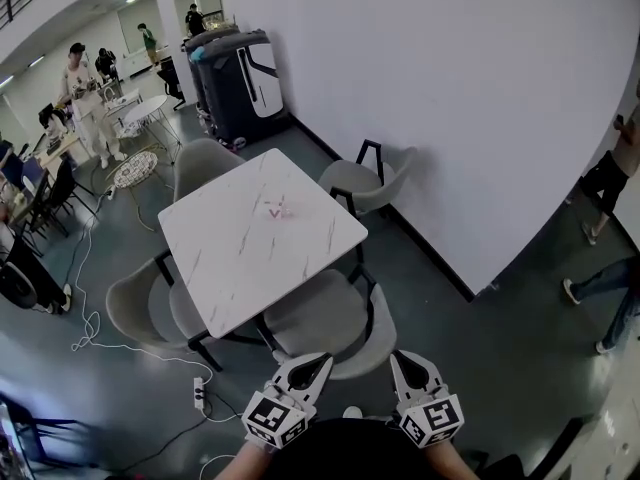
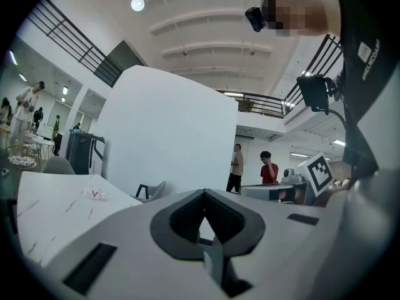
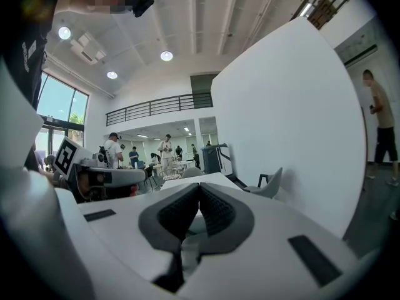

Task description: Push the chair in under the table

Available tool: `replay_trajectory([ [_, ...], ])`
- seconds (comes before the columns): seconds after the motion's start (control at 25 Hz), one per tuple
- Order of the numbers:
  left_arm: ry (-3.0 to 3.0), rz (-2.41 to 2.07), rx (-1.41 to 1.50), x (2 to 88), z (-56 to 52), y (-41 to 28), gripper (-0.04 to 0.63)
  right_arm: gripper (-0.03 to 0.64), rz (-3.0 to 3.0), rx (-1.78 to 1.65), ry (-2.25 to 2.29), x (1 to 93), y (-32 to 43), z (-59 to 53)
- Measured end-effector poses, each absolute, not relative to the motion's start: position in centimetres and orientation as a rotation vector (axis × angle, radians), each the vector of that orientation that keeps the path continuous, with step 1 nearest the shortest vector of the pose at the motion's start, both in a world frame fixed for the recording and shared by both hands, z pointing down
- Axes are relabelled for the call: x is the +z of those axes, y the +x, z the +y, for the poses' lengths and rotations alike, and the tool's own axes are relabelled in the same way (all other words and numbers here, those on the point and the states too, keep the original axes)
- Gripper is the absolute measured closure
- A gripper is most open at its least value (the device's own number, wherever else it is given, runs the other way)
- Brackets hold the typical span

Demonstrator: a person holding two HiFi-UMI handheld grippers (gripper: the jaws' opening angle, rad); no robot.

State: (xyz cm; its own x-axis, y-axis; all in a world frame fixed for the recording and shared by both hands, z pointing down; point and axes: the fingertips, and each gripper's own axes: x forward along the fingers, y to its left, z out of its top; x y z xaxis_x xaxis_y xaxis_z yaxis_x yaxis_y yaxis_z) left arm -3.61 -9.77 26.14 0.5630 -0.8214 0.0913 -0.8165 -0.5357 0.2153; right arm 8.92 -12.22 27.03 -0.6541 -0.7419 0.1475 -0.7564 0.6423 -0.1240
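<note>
Chair (image 1: 335, 318) sits at near side of worktop (image 1: 262, 233), seat partly tucked under, backrest toward me. Left tongs (image 1: 316, 363) and right tongs (image 1: 402, 360) both fully closed, holding nothing, tips just beside backrest top; contact unclear. Suggest: press both tips evenly on backrest, keep them level, push straight toward worktop so it doesn't skew.

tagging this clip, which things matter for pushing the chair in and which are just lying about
Job: near grey shell chair; white marbled square table; left gripper; right gripper.
Lying about: small pink tabletop item; white power strip; dark grey cart.
</note>
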Motion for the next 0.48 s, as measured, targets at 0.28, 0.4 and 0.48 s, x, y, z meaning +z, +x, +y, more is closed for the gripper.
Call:
replay_trajectory([
  [0.28,2.552,-1.362,-0.070,26.18,-9.54,-3.69,0.591,0.604,-2.757,0.274,1.251,27.65,8.94,-12.03],
  [0.4,2.552,-1.356,-0.069,26.21,-9.56,-3.48,0.591,0.604,-2.754,0.274,1.247,27.71,9.05,-11.92],
  [0.48,2.553,-1.350,-0.065,26.28,-9.55,-3.32,0.591,0.604,-2.750,0.277,1.249,27.75,9.20,-11.86],
])
